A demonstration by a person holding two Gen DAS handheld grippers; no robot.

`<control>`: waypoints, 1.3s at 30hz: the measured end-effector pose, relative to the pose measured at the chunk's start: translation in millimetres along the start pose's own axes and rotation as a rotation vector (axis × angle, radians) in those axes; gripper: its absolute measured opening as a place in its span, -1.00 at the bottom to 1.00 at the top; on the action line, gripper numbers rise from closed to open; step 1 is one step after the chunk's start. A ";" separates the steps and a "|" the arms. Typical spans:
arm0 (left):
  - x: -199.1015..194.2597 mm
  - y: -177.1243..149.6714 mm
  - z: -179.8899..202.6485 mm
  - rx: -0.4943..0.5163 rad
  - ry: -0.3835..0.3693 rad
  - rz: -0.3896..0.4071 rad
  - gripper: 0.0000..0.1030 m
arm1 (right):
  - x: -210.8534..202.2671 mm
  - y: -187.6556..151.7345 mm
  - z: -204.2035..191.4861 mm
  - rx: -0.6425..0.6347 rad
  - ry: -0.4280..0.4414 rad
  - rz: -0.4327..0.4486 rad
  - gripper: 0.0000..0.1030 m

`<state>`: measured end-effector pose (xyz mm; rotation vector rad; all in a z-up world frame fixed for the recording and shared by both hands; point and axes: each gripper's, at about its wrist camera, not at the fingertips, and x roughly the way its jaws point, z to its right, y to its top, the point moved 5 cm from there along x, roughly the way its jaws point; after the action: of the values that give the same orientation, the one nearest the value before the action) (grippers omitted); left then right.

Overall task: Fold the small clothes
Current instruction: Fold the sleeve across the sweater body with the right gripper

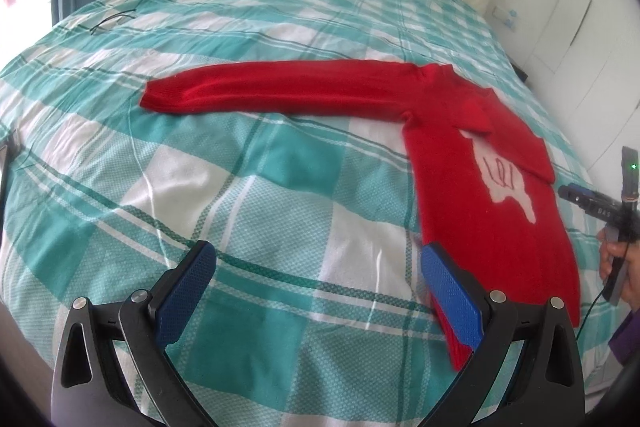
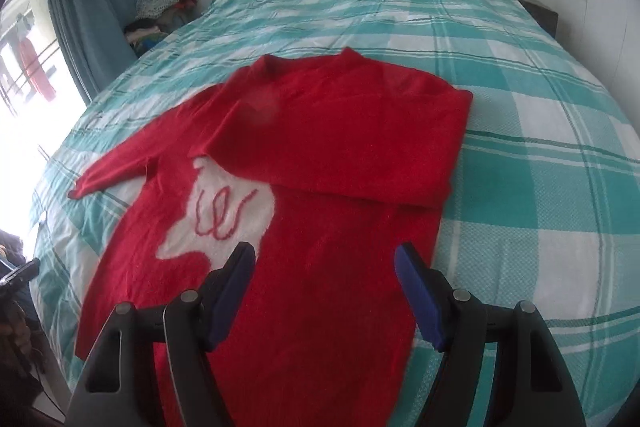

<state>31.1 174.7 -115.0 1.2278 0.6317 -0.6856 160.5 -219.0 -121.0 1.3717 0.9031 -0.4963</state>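
Lying flat, sweater (image 2: 320, 219) amid bedspread (image 2: 540, 155)

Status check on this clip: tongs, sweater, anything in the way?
Left tongs and right tongs open, empty. Red sweater flat on bed, one sleeve folded across, other sleeve stretched out. Nothing blocking.

Soft daylight fills both views, coming from a window (image 2: 24, 67) at the left that is blown out to white glare, so the bed (image 1: 240, 187) shows only faint shadows. The fisheye lenses bow the bed into a dome and darken the corners to black. The right wrist view is slightly smeared, with the red sweater (image 2: 320, 187) fuzzy.
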 end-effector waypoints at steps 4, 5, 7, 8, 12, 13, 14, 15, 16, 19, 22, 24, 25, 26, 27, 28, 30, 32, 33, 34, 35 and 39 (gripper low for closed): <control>-7.5 -3.7 10.2 0.023 -0.019 0.009 0.99 | 15.9 32.2 -73.1 -0.341 -0.011 0.036 0.36; -10.2 -5.3 10.4 0.028 -0.018 0.012 0.99 | 22.2 43.3 -88.2 -0.377 0.022 0.047 0.33; -15.1 -9.1 7.4 0.035 -0.005 0.015 0.99 | 43.0 63.4 -111.8 -0.426 0.048 0.039 0.20; -17.4 -11.4 4.0 0.034 0.003 0.016 0.99 | 55.1 73.6 -120.1 -0.450 0.052 0.033 0.12; -24.0 -21.7 -18.6 -0.013 0.026 0.014 0.99 | 108.0 90.5 -147.3 -0.544 0.050 -0.059 -0.11; -25.2 -24.4 -25.3 -0.030 0.031 0.011 0.99 | 121.8 91.4 -148.2 -0.551 0.049 -0.096 -0.18; -25.8 -27.3 -32.0 -0.048 0.037 0.009 0.99 | 132.5 91.6 -148.2 -0.554 0.035 -0.122 -0.23; -26.1 -30.3 -38.1 -0.065 0.043 0.006 0.99 | 140.7 91.8 -146.6 -0.552 0.028 -0.141 -0.37; -26.4 -32.7 -44.1 -0.082 0.047 0.002 0.99 | 146.8 91.8 -144.3 -0.539 0.032 -0.156 -0.56; -27.2 -38.5 -58.9 -0.120 0.057 -0.009 0.99 | 139.5 100.6 -133.9 -0.409 0.086 -0.123 -0.87; -25.4 -40.3 -66.0 -0.143 0.057 -0.017 0.99 | 125.6 106.0 -131.7 -0.269 0.235 -0.084 -0.87; -21.7 -38.8 -64.9 -0.148 0.052 -0.031 0.99 | 133.0 99.4 -136.0 -0.272 0.250 -0.126 -0.85; -20.7 -37.4 -62.9 -0.146 0.050 -0.037 0.99 | 137.1 95.6 -135.7 -0.260 0.255 -0.150 -0.77; -21.4 -36.1 -60.4 -0.142 0.045 -0.038 0.99 | 138.7 93.8 -134.3 -0.229 0.276 -0.168 -0.65; -23.3 -35.0 -57.4 -0.136 0.039 -0.032 0.99 | 135.4 92.3 -132.2 -0.185 0.317 -0.169 -0.33; -25.5 -34.0 -54.1 -0.127 0.036 -0.022 0.99 | 127.7 91.9 -128.6 -0.139 0.362 -0.146 -0.06; -27.5 -32.6 -48.0 -0.104 0.041 -0.008 0.99 | 105.7 89.7 -118.0 -0.063 0.420 -0.089 -0.01; -24.2 -32.5 -42.5 -0.085 0.045 -0.016 0.99 | 80.6 81.7 -103.2 -0.006 0.442 -0.045 0.00; -21.6 -32.7 -40.0 -0.080 0.041 -0.025 0.99 | 67.2 75.4 -94.9 0.004 0.428 -0.020 0.01; -18.6 -32.2 -37.2 -0.079 0.036 -0.034 0.99 | 52.7 67.5 -84.9 0.003 0.399 0.009 0.07; -16.1 -31.3 -34.5 -0.080 0.030 -0.040 0.99 | 38.6 57.6 -74.1 -0.006 0.353 0.038 0.13; -10.4 -22.3 -20.8 -0.073 0.000 -0.039 0.99 | -7.3 6.8 -18.9 -0.003 0.121 0.091 0.28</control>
<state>6.1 192.0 -125.6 1.1505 0.6765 -0.6893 156.5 -201.0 -110.2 1.4448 0.9338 -0.3450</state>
